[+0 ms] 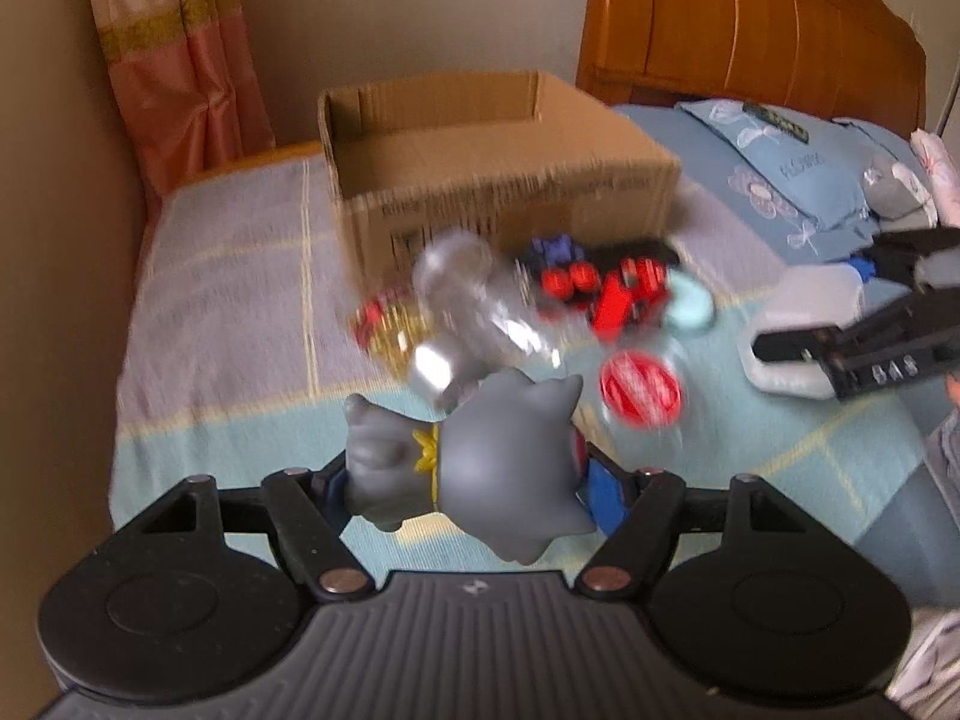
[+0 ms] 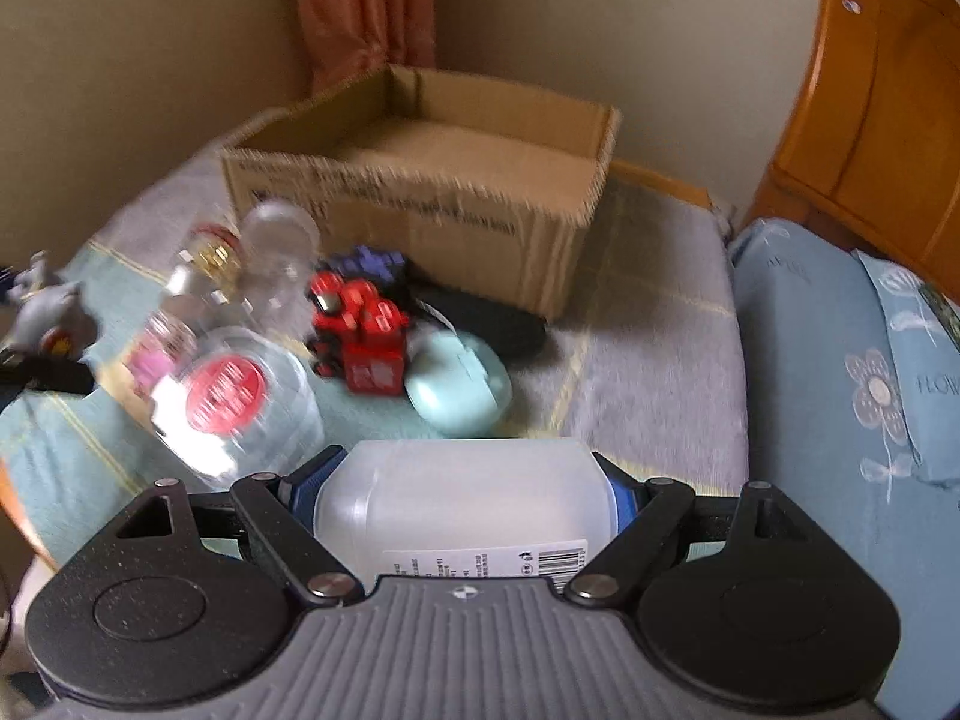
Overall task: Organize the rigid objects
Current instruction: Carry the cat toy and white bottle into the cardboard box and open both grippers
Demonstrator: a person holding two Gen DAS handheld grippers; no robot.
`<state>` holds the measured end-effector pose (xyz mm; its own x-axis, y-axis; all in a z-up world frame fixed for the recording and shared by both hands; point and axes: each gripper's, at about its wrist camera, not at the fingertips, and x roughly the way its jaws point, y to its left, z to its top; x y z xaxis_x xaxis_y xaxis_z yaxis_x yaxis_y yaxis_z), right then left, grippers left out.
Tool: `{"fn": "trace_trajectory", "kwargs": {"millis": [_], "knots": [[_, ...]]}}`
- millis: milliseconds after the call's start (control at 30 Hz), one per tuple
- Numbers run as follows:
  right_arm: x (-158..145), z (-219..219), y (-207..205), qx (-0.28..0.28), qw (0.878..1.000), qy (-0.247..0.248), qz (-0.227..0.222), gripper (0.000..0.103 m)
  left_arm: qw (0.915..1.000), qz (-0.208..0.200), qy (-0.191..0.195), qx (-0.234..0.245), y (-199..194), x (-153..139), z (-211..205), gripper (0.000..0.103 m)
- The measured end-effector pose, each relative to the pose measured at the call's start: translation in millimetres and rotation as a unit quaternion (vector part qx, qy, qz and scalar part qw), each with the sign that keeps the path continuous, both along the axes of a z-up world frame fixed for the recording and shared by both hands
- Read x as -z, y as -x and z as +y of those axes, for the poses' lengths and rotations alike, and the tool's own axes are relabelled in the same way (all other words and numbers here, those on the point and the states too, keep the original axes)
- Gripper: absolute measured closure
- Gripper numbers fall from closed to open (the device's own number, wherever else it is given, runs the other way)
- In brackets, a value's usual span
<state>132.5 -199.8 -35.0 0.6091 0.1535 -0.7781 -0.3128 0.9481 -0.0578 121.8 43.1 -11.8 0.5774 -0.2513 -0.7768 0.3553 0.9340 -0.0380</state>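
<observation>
Here the left gripper (image 1: pixel 480 480) is clamped on a grey figurine (image 1: pixel 480 480) at lower centre of its view, and the right gripper (image 2: pixel 465 498) grips a translucent white bottle (image 2: pixel 465 498) at lower centre of its own. Between both and the open cardboard box (image 1: pixel 498 180) at upper centre, a blurred clutter lies on the bed (image 1: pixel 228 300): clear plastic bottles (image 2: pixel 240 396), one with a red cap, a red toy robot (image 2: pixel 360 330), a pale green case (image 2: pixel 462 384) just beside it, and a dark object against the box wall. Blue pillows (image 2: pixel 840 390) fill the right edge.
</observation>
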Motion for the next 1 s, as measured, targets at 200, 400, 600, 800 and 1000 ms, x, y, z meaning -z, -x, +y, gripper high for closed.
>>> {"fn": "trace_trajectory", "kwargs": {"millis": [200, 400, 600, 800, 1000], "knots": [[-39.8, 3.6, -17.9, -0.037, 0.998, -0.026, -0.036, 0.016, 0.9994, -0.033, -0.008, 0.0, -51.6, -39.5, -9.9, 0.031], [-66.9, 14.6, -57.2, -0.058, 0.995, -0.04, -0.067, 0.016, 0.9982, -0.056, -0.02, -0.007, -125.2, -62.5, -27.1, 0.031], [-73.8, 24.9, -104.9, -0.057, 0.995, -0.048, -0.072, 0.016, 0.9984, -0.047, -0.026, -0.016, -186.8, -61.3, -42.2, 0.031], [-73.6, 30.1, -139.9, -0.041, 0.994, -0.063, -0.085, 0.002, 0.9986, -0.03, -0.038, -0.022, -224.0, -50.7, -50.0, 0.031], [-66.2, 24.0, -139.6, -0.02, 0.995, -0.066, -0.074, 0.0, 0.9984, -0.024, -0.046, -0.025, -238.9, -43.5, -56.6, 0.03]]}}
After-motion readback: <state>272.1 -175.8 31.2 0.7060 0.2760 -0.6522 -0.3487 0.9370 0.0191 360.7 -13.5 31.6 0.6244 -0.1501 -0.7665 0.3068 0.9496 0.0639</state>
